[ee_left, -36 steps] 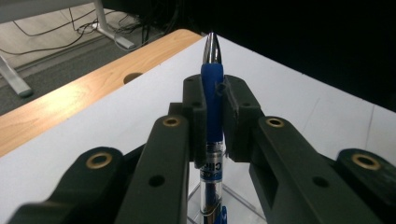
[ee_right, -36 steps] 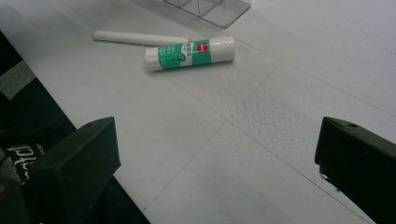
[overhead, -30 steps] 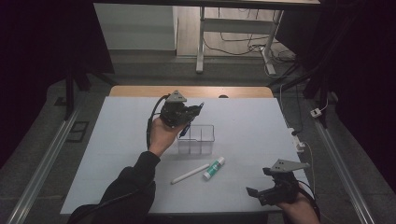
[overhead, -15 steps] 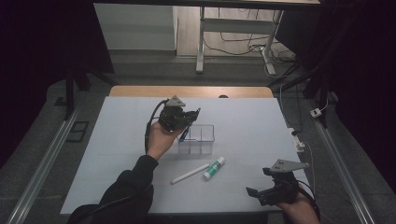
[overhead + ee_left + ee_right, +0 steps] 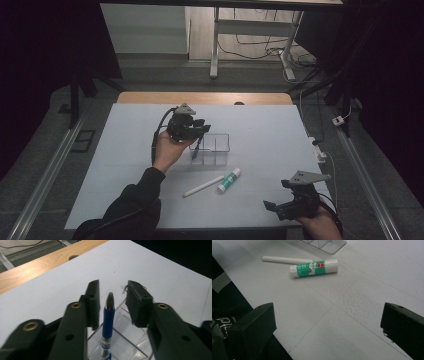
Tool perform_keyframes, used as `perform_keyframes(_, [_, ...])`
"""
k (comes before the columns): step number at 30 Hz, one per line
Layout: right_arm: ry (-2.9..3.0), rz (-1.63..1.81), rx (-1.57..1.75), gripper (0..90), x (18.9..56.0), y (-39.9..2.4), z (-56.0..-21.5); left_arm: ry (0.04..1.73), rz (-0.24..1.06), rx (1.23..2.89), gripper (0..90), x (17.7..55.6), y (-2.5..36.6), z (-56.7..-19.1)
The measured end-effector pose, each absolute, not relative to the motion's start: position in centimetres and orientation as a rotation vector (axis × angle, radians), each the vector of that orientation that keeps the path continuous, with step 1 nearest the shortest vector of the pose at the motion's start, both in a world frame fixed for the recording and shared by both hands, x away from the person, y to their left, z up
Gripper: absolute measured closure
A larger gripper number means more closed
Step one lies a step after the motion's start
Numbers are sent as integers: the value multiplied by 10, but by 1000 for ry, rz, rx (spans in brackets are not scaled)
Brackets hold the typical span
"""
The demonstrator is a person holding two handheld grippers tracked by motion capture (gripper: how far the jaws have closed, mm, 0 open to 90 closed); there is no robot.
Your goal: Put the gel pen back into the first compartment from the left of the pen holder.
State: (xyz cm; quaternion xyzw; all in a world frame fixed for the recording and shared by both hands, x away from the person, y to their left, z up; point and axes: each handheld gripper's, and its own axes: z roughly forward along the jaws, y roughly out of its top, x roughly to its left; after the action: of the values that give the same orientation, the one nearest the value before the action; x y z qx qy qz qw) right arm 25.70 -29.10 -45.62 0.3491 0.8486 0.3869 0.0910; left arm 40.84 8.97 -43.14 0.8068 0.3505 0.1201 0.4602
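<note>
Standing between the parted pads (image 5: 93, 302) of the left gripper (image 5: 111, 296), which have just been opening, a blue pen with a silver tip (image 5: 108, 315) is seen upright in a clear plastic compartment box (image 5: 216, 146). Right gripper (image 5: 280, 206) is held wide open, empty, near a green-and-white glue stick (image 5: 313, 267) and a white stick (image 5: 284, 259).

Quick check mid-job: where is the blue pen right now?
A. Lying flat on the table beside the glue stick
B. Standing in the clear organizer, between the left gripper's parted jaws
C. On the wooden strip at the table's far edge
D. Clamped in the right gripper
B. The left gripper view shows the blue pen standing upright in the clear organizer, with the left gripper jaws parted on either side and a gap at each pad.
</note>
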Motion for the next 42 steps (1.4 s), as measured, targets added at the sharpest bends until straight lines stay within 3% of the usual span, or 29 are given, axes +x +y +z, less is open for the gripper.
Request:
perform_keyframes(8, [2522,1150,1036,0,257,-291,-456,818,294,2003,492,401,102,-428])
perform_keyframes(25, [2521,1145,1036,0,257,-290,-457,843,215,2029,117,378,119,-425])
perform_keyframes(34, [2520,1144,1037,0,257,-290,-456,849,171,2019,14,365,127,-428])
perform_keyframes(42, [2519,1148,1035,0,257,-290,-456,816,128,2070,1,357,130,-431])
